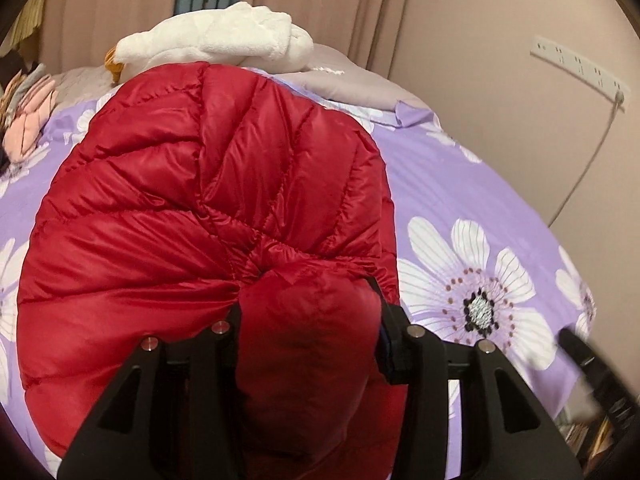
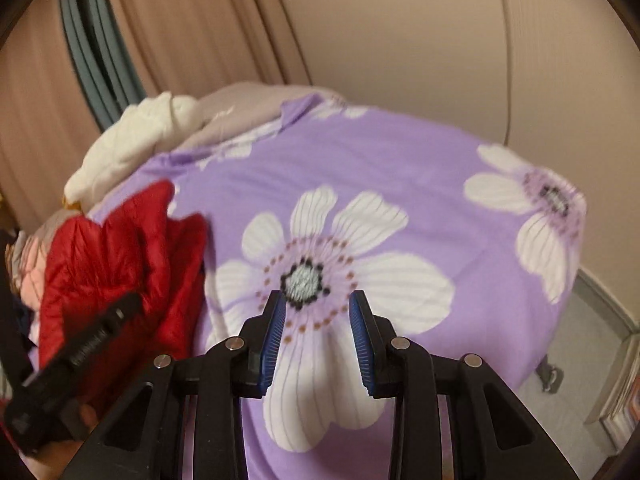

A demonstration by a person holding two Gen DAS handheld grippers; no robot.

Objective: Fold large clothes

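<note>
A red quilted down jacket (image 1: pixel 200 208) lies on the purple flowered bed sheet (image 1: pixel 460 184). My left gripper (image 1: pixel 308 304) is shut on a thick bunch of the jacket's red fabric, which fills the gap between its fingers. In the right wrist view the jacket (image 2: pixel 120 256) sits crumpled at the left, with the left gripper's black body (image 2: pixel 76 352) in front of it. My right gripper (image 2: pixel 318 308) is open and empty, with blue pads, over a large white flower on the sheet (image 2: pixel 360 168), apart from the jacket.
A white plush toy (image 1: pixel 212 40) and a grey pillow (image 1: pixel 352 80) lie at the bed's far end. Pink and grey clothes (image 1: pixel 28 112) are piled at the far left. Curtains and a wall with a socket strip (image 1: pixel 580 68) stand behind. The bed edge and floor (image 2: pixel 580 368) are at right.
</note>
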